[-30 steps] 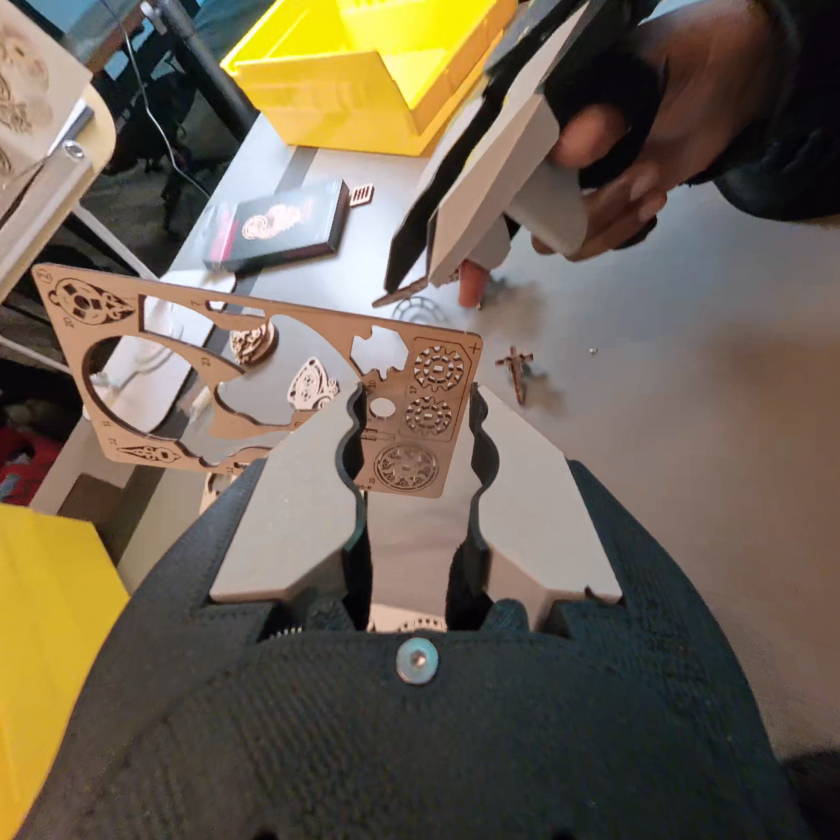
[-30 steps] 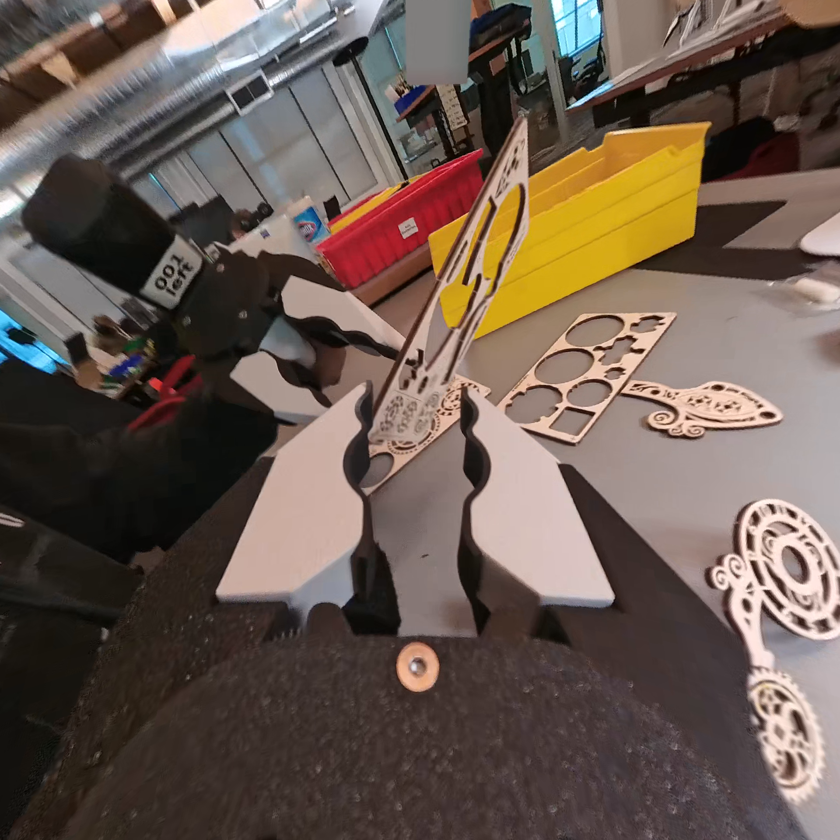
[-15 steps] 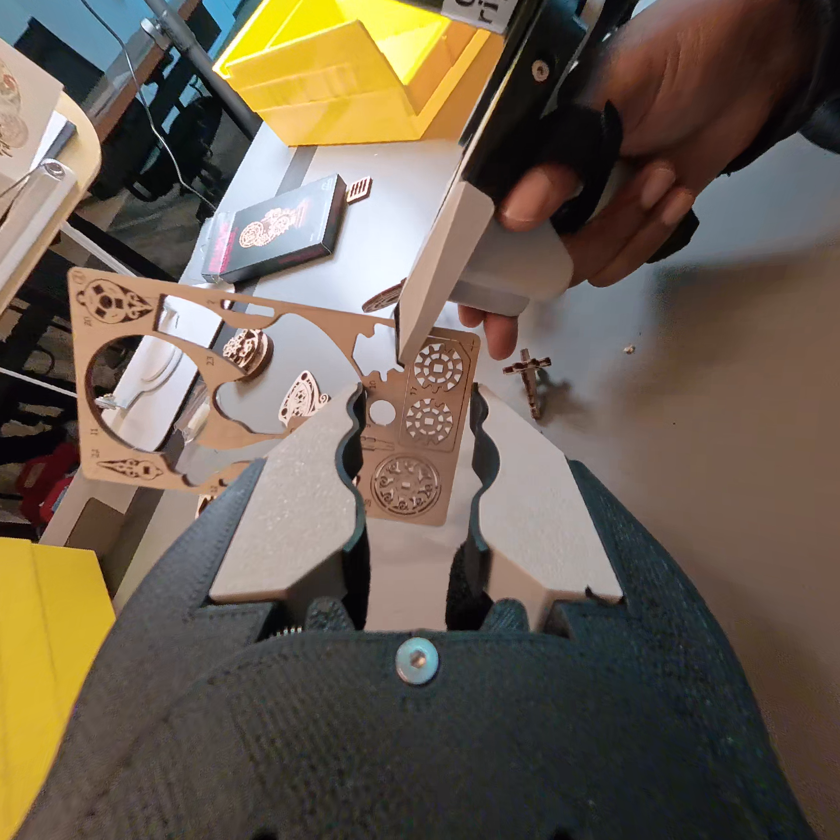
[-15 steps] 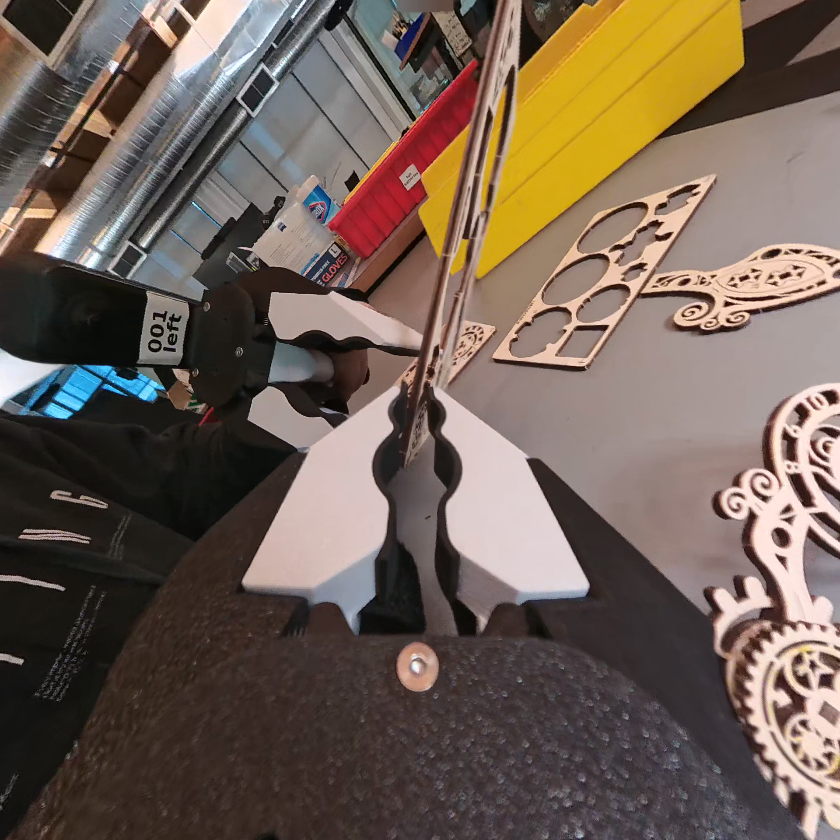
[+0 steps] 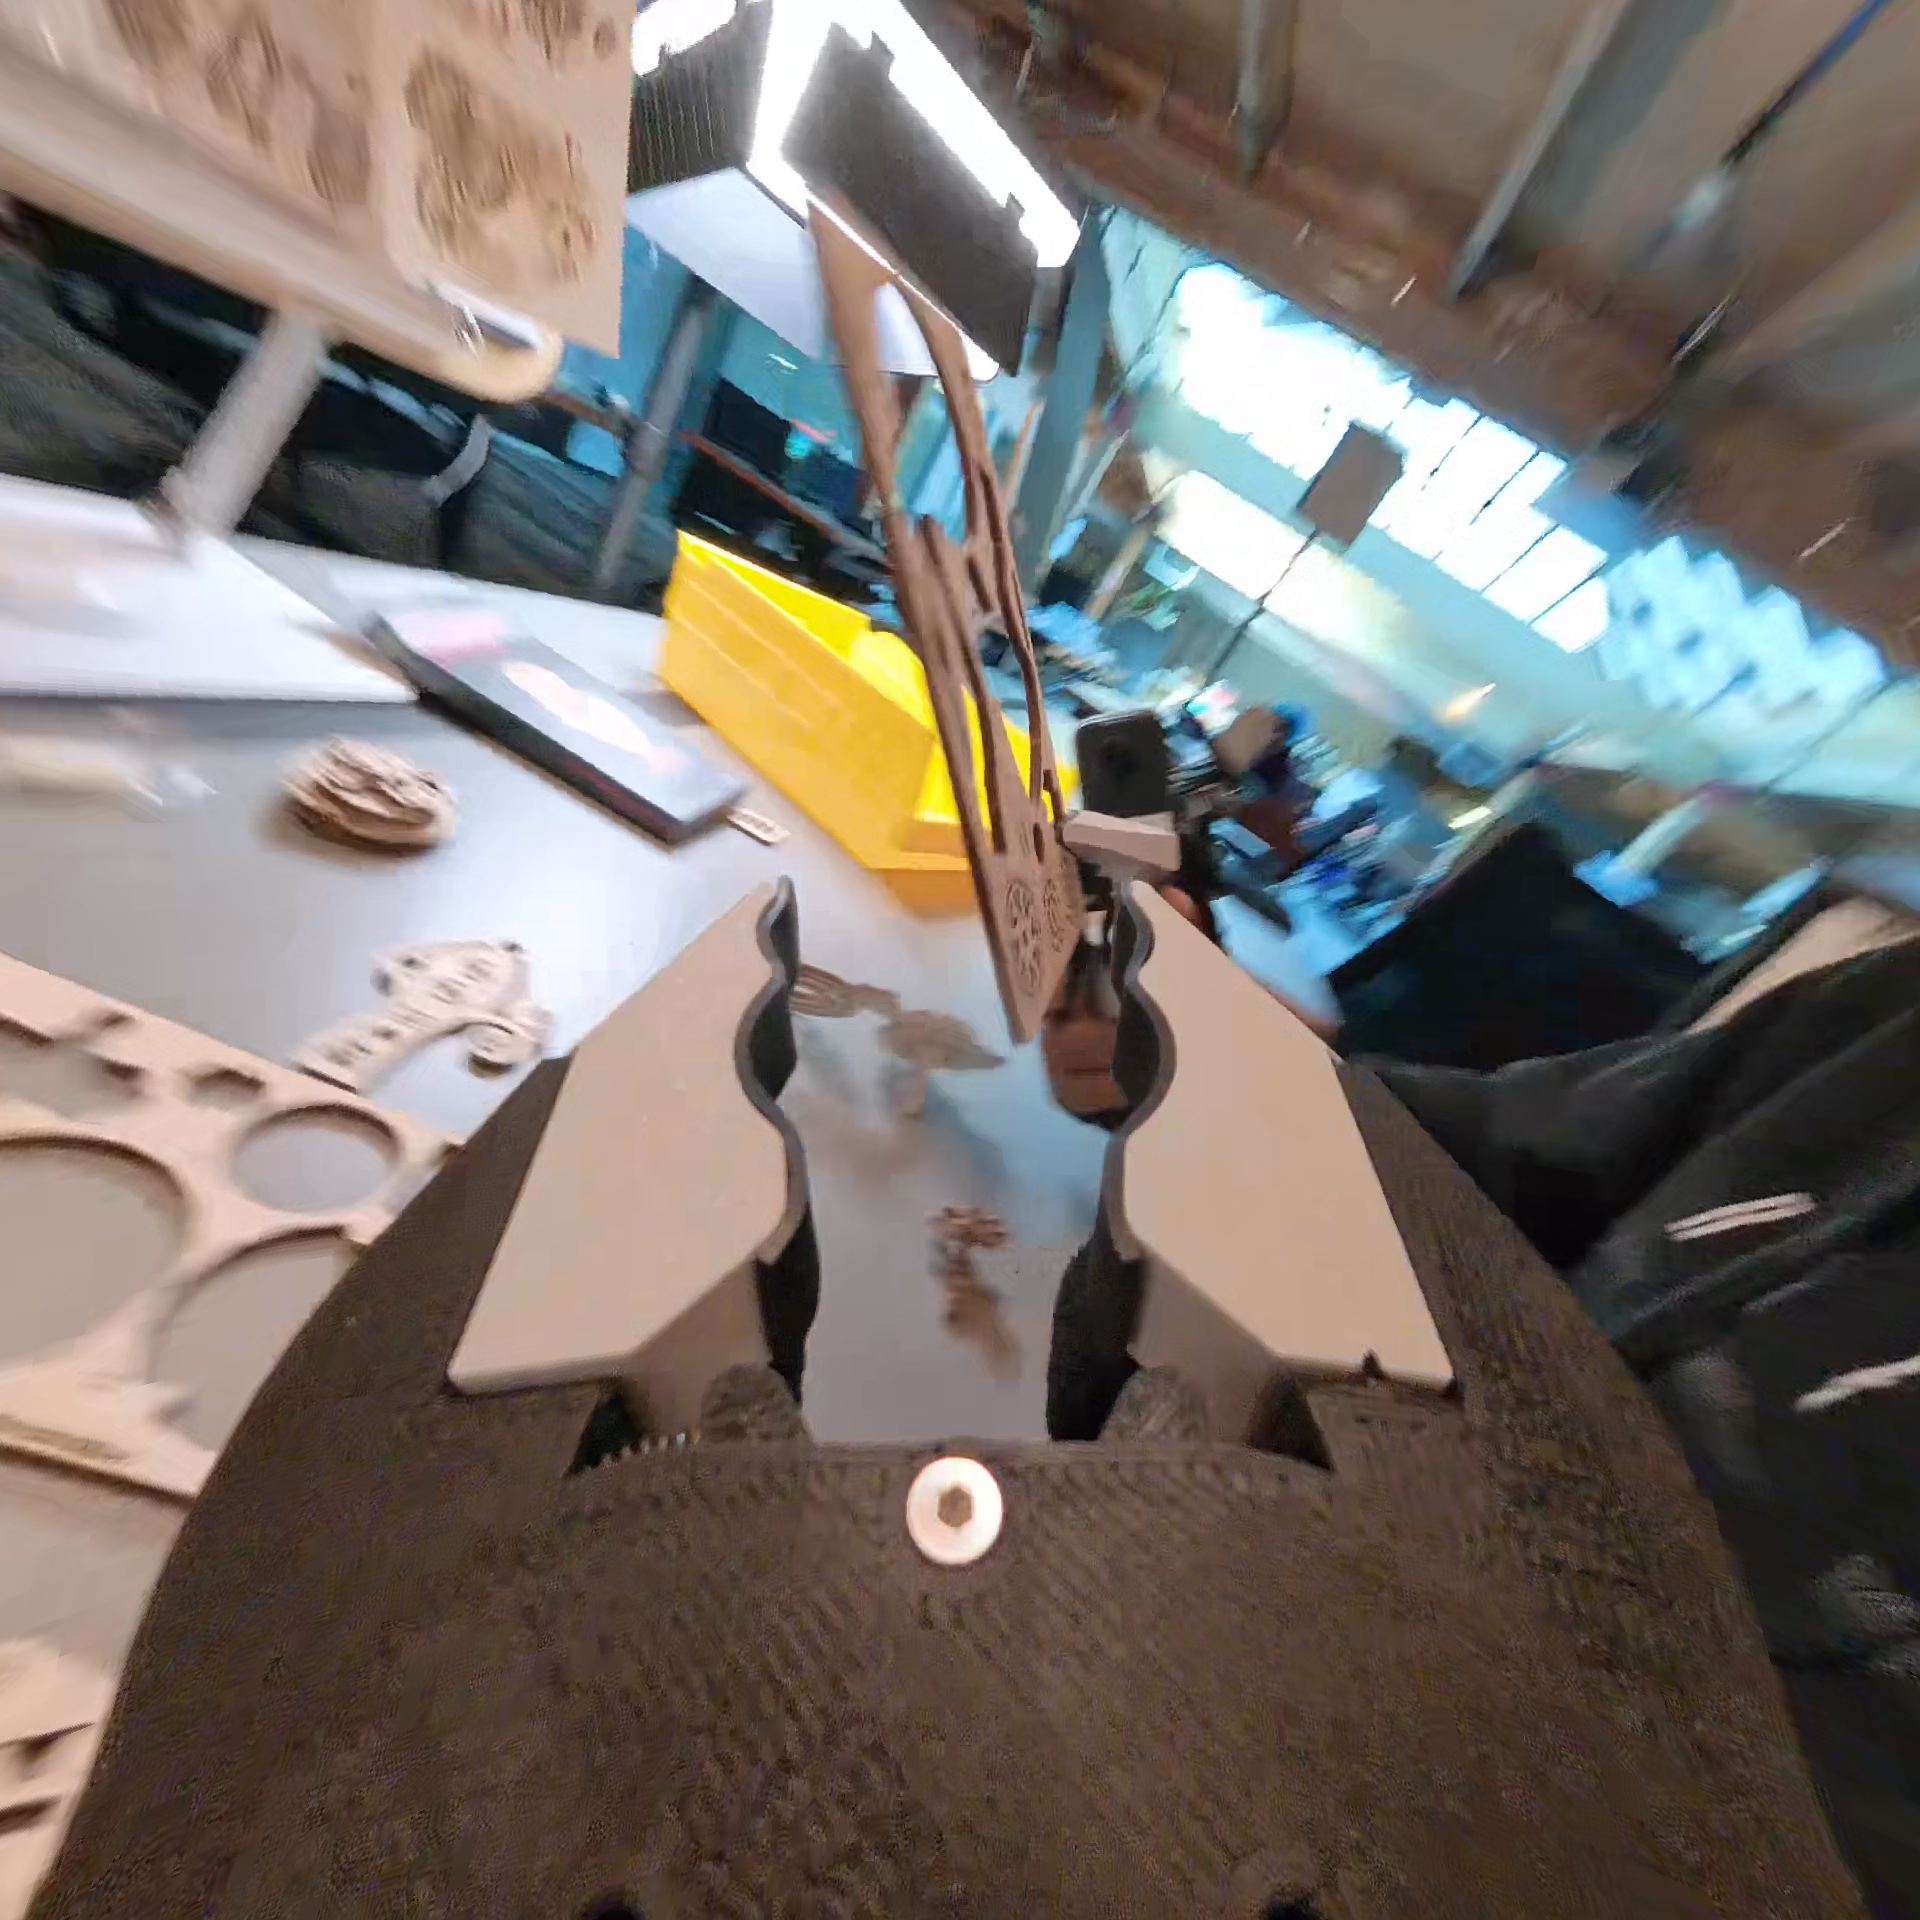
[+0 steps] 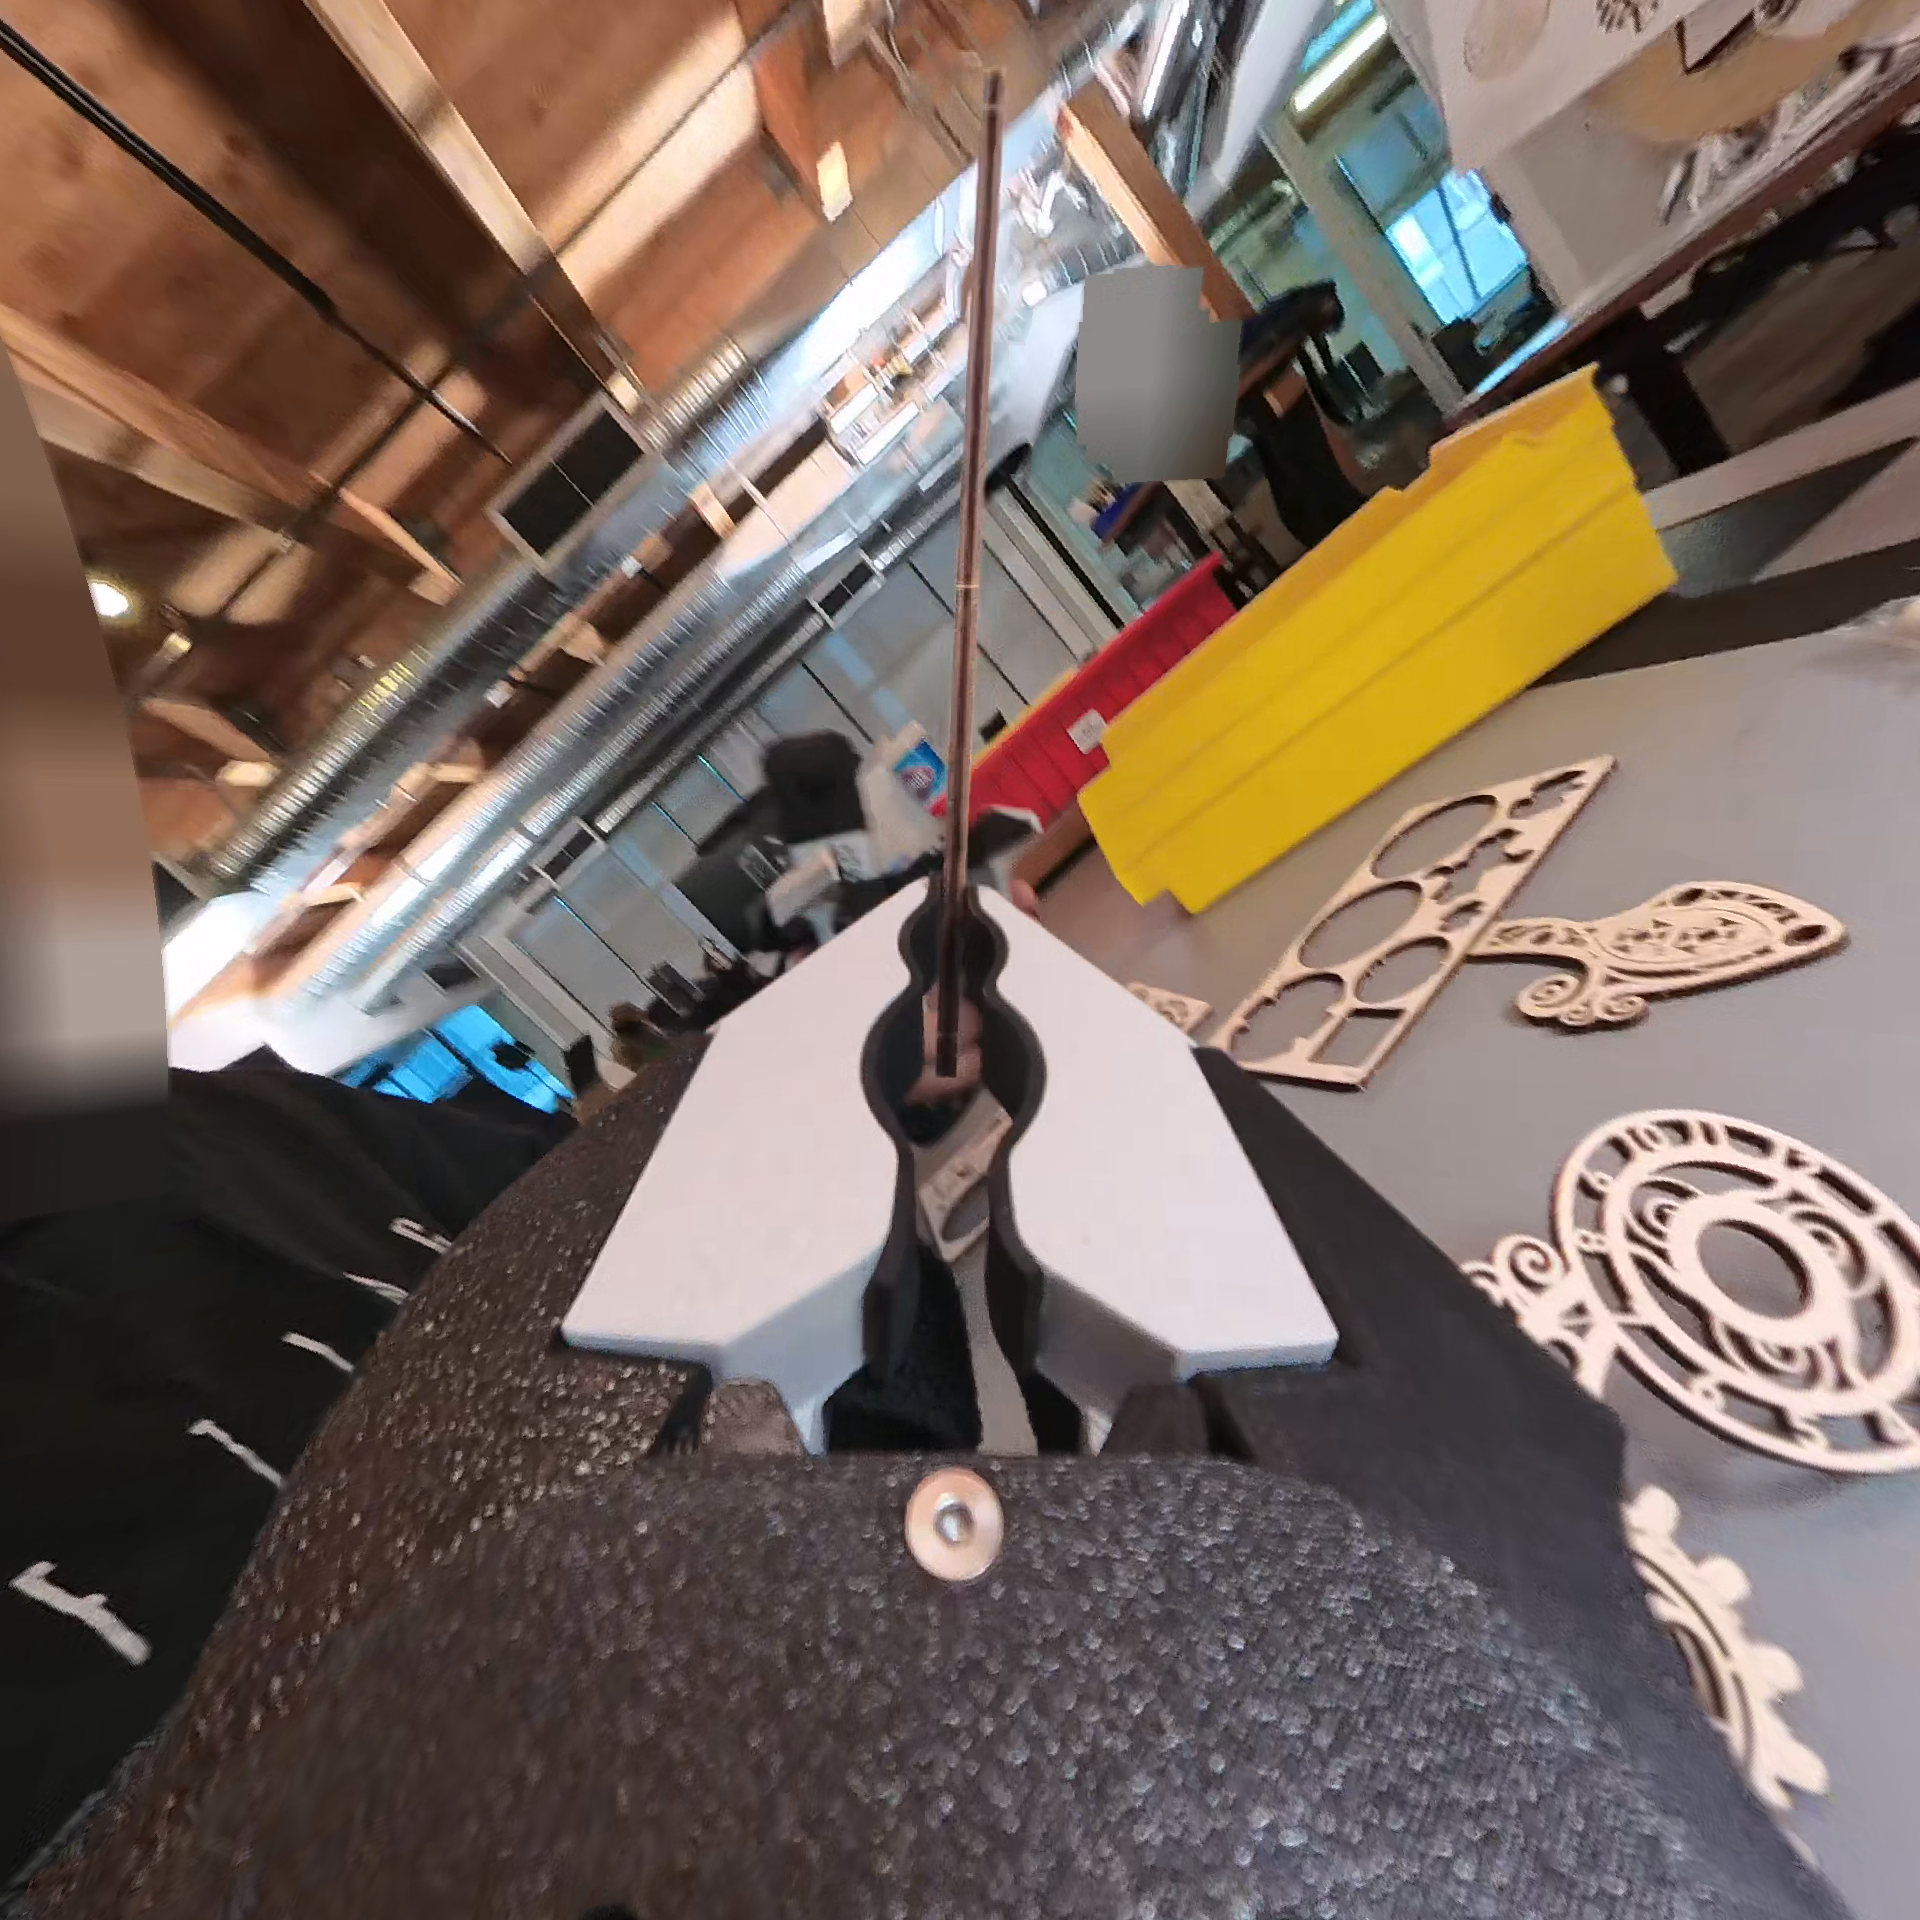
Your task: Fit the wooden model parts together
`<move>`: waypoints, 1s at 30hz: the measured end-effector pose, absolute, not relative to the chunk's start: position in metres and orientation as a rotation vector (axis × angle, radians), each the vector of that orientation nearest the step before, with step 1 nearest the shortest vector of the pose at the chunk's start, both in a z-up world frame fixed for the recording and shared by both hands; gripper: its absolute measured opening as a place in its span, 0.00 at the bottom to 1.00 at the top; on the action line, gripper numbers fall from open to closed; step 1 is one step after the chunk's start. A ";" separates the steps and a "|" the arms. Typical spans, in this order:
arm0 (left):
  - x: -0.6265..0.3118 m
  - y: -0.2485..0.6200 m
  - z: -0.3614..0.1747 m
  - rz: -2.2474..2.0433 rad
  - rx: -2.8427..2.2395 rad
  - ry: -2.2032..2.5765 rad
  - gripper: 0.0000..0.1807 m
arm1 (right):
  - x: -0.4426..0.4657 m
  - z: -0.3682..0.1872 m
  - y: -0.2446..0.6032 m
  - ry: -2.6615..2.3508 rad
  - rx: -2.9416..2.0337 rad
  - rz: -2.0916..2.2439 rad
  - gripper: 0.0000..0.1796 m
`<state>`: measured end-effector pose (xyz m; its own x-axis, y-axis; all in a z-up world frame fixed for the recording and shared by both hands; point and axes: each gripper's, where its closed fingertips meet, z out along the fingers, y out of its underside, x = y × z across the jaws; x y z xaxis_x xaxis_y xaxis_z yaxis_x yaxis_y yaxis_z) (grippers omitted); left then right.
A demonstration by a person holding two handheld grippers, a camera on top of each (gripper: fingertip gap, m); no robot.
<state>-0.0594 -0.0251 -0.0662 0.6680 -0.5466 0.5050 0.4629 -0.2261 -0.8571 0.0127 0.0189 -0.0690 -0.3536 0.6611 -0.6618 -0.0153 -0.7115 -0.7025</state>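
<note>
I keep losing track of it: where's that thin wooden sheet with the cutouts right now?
The wooden sheet stands upright, pinched at its bottom edge by the right gripper, above the grey table.

1. The wooden parts sheet (image 6: 966, 499) stands upright off the grey table, seen edge-on in the right wrist view; its lower end carries engraved gears (image 5: 1029, 914).
2. A cut-out sheet with round holes (image 6: 1392, 925) lies flat, far right.
3. An ornate teardrop piece (image 6: 1683, 951) lies just beside it.
4. A round filigree gear piece (image 6: 1745, 1278) lies nearer, right.
</note>
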 end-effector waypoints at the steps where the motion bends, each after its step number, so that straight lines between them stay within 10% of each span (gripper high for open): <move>1: -0.056 -0.025 -0.070 -1.032 -1.528 0.039 0.31 | 0.014 -0.066 0.019 -0.824 -1.432 2.151 0.00; 16: -0.004 -0.021 -0.065 -1.132 -1.523 0.100 0.02 | 0.016 -0.058 0.006 -0.747 -1.414 2.288 0.00; 30: -0.017 -0.008 -0.093 -1.547 -1.448 -0.297 0.00 | 0.017 -0.084 0.024 -0.753 -1.601 2.124 0.10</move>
